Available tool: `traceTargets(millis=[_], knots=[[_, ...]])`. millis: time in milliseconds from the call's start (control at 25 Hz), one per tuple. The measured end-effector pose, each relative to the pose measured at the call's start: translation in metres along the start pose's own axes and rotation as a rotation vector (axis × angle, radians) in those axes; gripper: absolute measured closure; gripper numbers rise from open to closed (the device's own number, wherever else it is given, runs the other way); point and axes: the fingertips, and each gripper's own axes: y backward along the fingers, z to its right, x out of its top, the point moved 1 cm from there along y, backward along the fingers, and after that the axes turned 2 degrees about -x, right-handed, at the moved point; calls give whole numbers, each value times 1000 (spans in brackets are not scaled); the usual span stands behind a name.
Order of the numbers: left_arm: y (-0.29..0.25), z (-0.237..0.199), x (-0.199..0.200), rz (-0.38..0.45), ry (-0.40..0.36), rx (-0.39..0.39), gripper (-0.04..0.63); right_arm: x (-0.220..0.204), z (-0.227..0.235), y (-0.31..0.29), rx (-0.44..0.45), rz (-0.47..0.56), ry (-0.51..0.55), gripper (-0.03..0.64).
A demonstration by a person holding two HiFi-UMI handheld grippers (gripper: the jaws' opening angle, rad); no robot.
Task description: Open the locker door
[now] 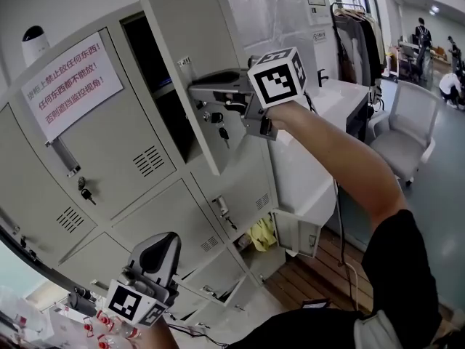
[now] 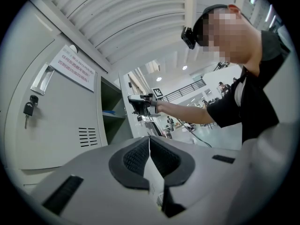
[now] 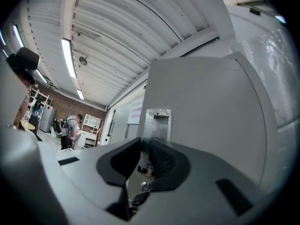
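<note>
My right claw (image 1: 197,91) clamps the free edge of the locker door (image 1: 190,38), upper left, standing partway out. It looks like stiff, thin sheet metal, light on its hinges; beside the handle (image 3: 157,124) is the best hold. My left claw (image 1: 161,247) hangs low, pinched together, empty.

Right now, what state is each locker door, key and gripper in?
Upper locker door, swung open.
Right gripper, fingers shut on that door's handle.
Left gripper, fingers shut, empty.
Left locker door, closed, key in its lock.
Lower locker door, open.
</note>
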Motion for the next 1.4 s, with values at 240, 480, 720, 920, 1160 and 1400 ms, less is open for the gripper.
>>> traceTargets(millis=[240,480,720,920,1160,1400], knots=[[-13,10,-2,-2,0,11,577,3,-3,21,75,18,-22,552],[-30,25,5,0,-25,28,577,9,-9,53,149,34,-43,552],[-44,28,12,42,-24,-11,577,7,-6,60,173,46,-66,552],[-50,14,0,14,-25,-35,577,9,-5,67,196,72,-86,552],[-57,7,6,31,-28,-96,577,9,-3,77,215,100,-117,552],[-64,-3,4,46,-19,-138,577,6,1,77,221,103,-129,555]])
